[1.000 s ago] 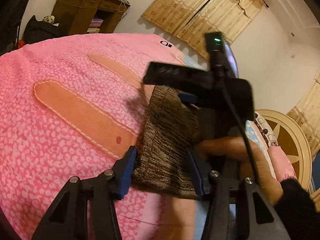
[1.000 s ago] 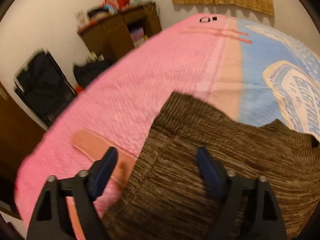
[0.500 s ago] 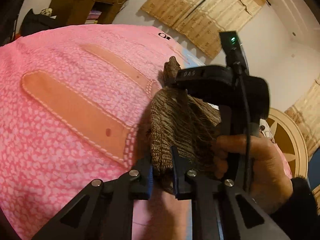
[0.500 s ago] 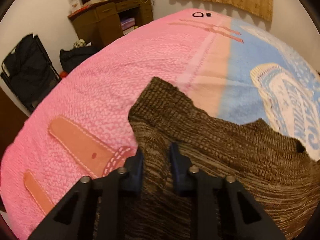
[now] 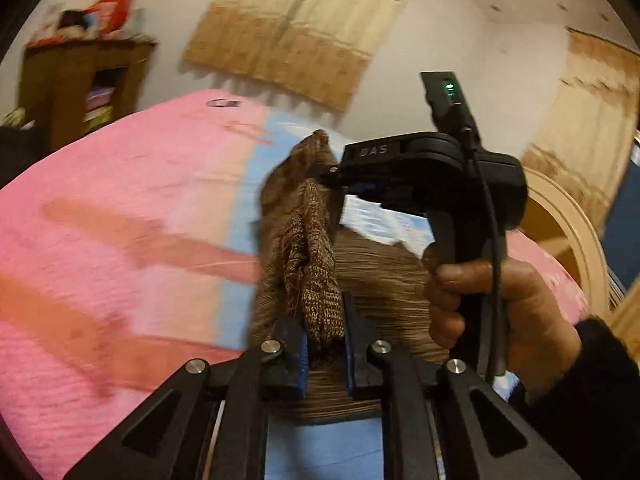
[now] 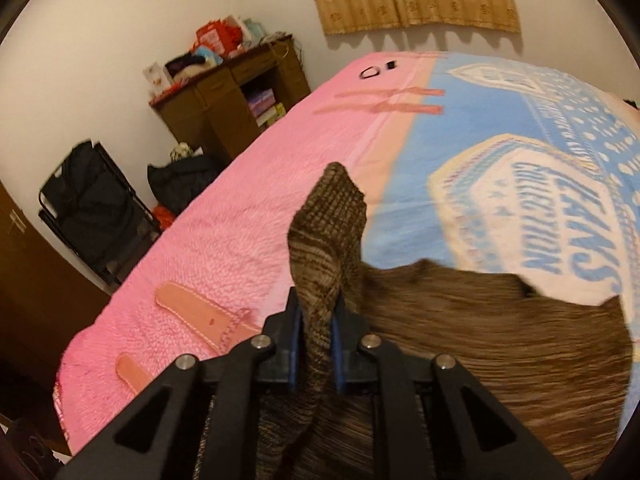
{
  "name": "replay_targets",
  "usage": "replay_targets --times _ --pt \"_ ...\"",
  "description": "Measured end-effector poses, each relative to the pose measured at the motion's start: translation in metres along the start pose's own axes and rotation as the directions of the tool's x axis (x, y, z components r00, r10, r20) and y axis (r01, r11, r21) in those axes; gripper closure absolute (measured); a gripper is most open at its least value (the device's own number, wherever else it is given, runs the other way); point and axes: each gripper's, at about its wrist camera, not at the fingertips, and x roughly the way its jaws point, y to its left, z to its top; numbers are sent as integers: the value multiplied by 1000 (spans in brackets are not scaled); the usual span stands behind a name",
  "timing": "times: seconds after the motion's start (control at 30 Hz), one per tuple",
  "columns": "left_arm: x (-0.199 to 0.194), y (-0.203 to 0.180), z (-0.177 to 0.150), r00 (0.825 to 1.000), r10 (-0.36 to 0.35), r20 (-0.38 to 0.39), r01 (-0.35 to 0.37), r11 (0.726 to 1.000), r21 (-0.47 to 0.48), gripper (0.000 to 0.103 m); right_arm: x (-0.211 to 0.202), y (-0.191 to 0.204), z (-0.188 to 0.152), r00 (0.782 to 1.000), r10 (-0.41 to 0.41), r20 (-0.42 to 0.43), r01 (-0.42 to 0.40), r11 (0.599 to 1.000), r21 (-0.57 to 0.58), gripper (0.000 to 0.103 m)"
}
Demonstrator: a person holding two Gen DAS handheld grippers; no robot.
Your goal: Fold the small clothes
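Observation:
A brown knit garment [image 6: 500, 332] lies on the bed, its left edge lifted off the blanket. My left gripper [image 5: 325, 344] is shut on a bunched fold of that edge [image 5: 316, 280]. My right gripper [image 6: 316, 344] is shut on the same edge farther along, and the pinched cloth stands up as a peak [image 6: 334, 204]. In the left wrist view the right gripper [image 5: 336, 170], held by a hand [image 5: 492, 300], sits just ahead of mine, gripping the cloth. The rest of the garment stays flat on the blanket.
The bed carries a pink blanket [image 6: 224, 248] joined to a blue printed one [image 6: 520, 184]. A brown desk [image 6: 236, 96] with clutter stands by the wall. A black bag on a rack [image 6: 88, 208] is left of the bed. A round headboard [image 5: 568, 232] is on the right.
Both grippers closed on the garment's left edge, then lifted it and carried it to the right over the rest of the garment. The view now shows more of the blue blanket.

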Motion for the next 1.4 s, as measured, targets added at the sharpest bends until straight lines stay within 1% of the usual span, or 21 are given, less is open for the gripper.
replay_targets --times 0.17,0.33,0.43,0.53,0.6,0.67,0.7,0.73,0.77,0.8,0.83,0.87,0.9,0.97,1.03,1.1,1.17,1.23,1.3,1.37,1.4 --pt "29 -64 -8 992 -102 -68 108 989 103 90 -55 -61 -15 999 0 33 -2 999 39 88" --pt "74 -125 -30 973 -168 -161 196 965 174 90 -87 -129 -41 998 -42 45 39 997 71 89" --pt "96 -150 -46 966 -152 -209 196 958 208 90 -87 -166 -57 998 -55 24 52 992 114 89" --pt "108 -154 -60 961 -119 -250 177 959 223 90 -72 -195 -75 997 -73 -33 77 986 150 89" --pt "110 -151 -61 961 -99 -258 163 958 237 89 -69 -205 -83 998 -67 -13 68 984 165 88" --pt "109 -146 -57 950 -94 -299 169 957 237 84 -72 -208 -85 996 -86 6 84 982 172 84" --pt "106 -145 -57 942 -88 -325 171 956 237 81 -74 -210 -86 994 -109 8 106 979 174 74" --pt "100 -144 -57 931 -82 -355 178 952 248 75 -77 -211 -86 992 -122 11 118 977 178 70" --pt "95 -147 -60 928 -79 -365 183 948 262 68 -82 -211 -87 991 -133 12 129 975 183 65" --pt "84 -145 -59 928 -73 -365 186 940 285 62 -91 -217 -90 986 -168 18 161 968 192 60" --pt "74 -142 -61 932 -71 -356 188 933 307 46 -108 -214 -94 979 -198 50 184 960 211 59" --pt "61 -138 -61 938 -74 -338 191 925 328 33 -121 -212 -100 979 -186 87 163 961 225 59" --pt "46 -133 -61 949 -82 -304 190 919 345 31 -138 -208 -107 979 -160 128 125 961 247 56" --pt "18 -117 -62 964 -109 -241 190 920 342 30 -166 -197 -123 979 -119 166 71 961 268 50" --pt "3 -99 -62 971 -102 -217 166 938 303 30 -187 -177 -146 978 -100 182 50 964 260 45" --pt "-2 -83 -65 970 -68 -232 127 960 250 30 -198 -157 -168 979 -111 170 68 968 243 41" --pt "-6 -67 -67 966 -56 -254 105 978 182 30 -205 -136 -189 972 -164 171 125 968 219 40" --pt "-13 -53 -70 963 -69 -260 100 989 108 30 -204 -122 -199 968 -183 173 147 969 197 40" --pt "-19 -48 -69 964 -73 -254 91 994 61 30 -192 -112 -201 975 -157 155 130 977 172 41" --pt "-23 -51 -62 968 -65 -243 83 995 61 30 -177 -109 -195 974 -180 139 160 977 142 42" --pt "-28 -51 -61 972 -51 -228 71 994 79 30 -166 -109 -191 968 -223 117 207 969 134 43"
